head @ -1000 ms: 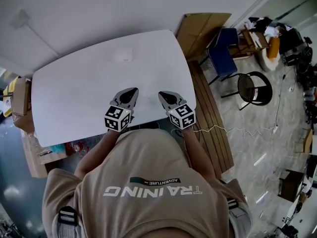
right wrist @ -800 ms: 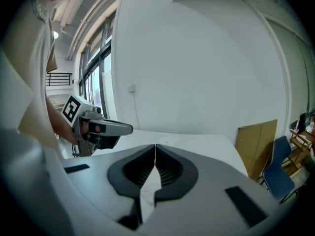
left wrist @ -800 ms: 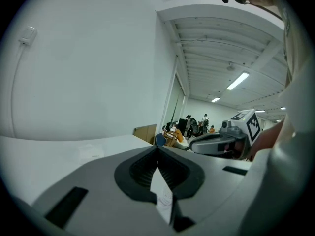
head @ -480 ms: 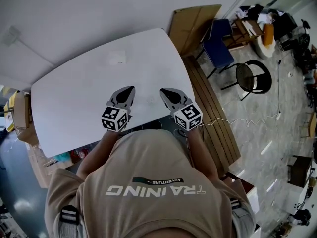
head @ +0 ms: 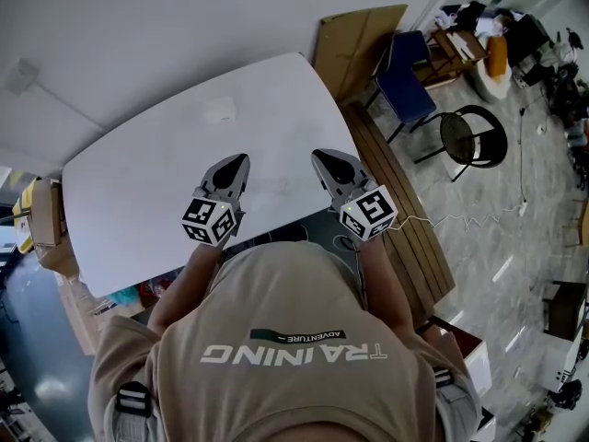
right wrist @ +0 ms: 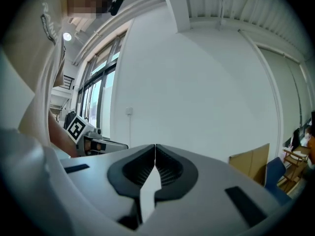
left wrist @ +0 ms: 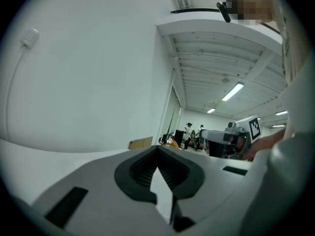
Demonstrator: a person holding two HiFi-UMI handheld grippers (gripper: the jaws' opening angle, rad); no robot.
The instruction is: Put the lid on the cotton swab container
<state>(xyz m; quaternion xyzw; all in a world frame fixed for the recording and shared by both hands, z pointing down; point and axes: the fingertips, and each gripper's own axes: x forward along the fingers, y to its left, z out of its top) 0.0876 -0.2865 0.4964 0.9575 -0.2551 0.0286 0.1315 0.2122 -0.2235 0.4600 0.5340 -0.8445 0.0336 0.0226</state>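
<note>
White worktop (head: 129,182) fills the middle of the head view. On its far part lies one small pale thing (head: 221,110), too faint to tell as the container or its lid. Well apart from it, over the worktop's near edge, both grippers are clenched on nothing. The left gripper (head: 238,162) and the right gripper (head: 325,158) each show jaws meeting tip to tip, pointing up at the wall. Past the worktop's right edge stand a cardboard sheet (head: 357,37), a blue chair (head: 411,79) and a black stool (head: 471,138).
</note>
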